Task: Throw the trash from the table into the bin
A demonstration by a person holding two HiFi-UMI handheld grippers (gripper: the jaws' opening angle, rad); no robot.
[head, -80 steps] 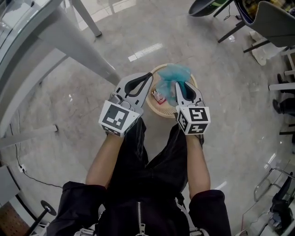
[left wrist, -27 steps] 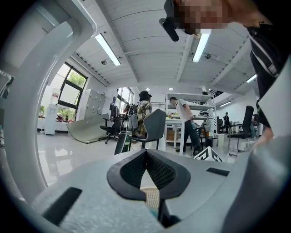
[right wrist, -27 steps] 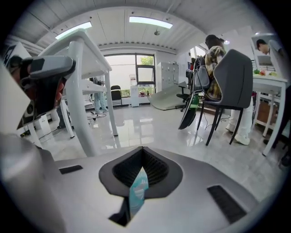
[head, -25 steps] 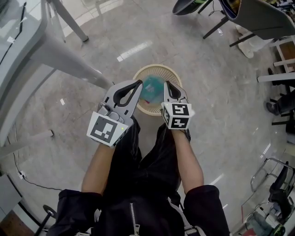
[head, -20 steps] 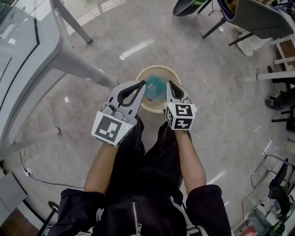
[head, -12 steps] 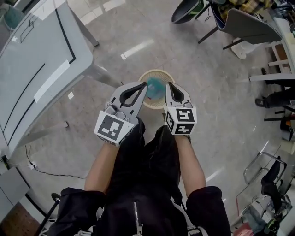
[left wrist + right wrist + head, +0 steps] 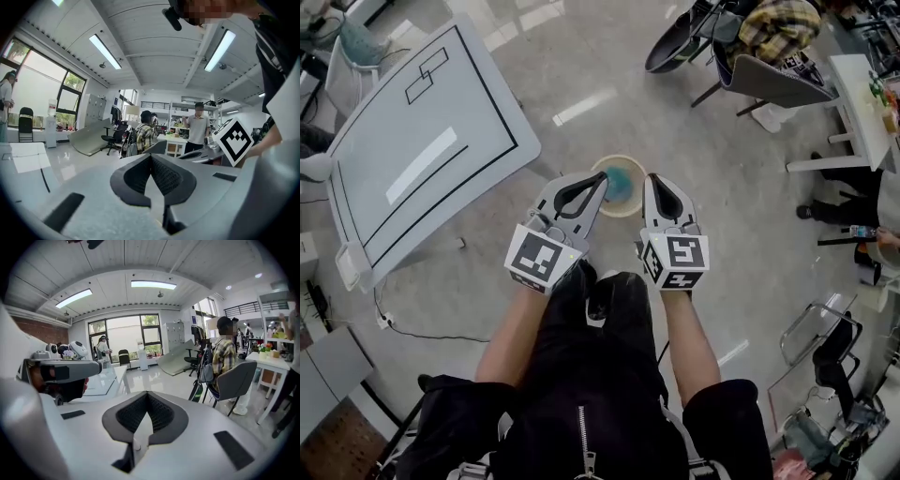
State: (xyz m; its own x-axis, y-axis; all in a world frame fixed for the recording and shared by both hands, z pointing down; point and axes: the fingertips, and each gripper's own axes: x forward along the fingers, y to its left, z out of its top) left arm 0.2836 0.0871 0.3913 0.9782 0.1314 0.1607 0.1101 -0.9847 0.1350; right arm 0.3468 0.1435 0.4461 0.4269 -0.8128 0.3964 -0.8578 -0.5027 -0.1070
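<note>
- L gripper [image 7: 600, 180]: jaws closed tip to tip, nothing btwn them, plain in its own view
- R gripper [image 7: 652, 180]: jaws closed too, empty
- Trash [image 7: 621, 180]: teal wad, lies in bin [image 7: 626, 213] on floor, off the table's [image 7: 422, 159] right corner, below & btwn both grippers
- We judge it light, soft, crumply, prob. film or a bag; not fragile, maybe slick
- If we regrip: pinch a raised fold on top, not the smooth side

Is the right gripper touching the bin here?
Apart. Right gripper view: the right gripper, shut and empty, has nothing at its tips; head view: the bin sits on the floor far below.
</note>
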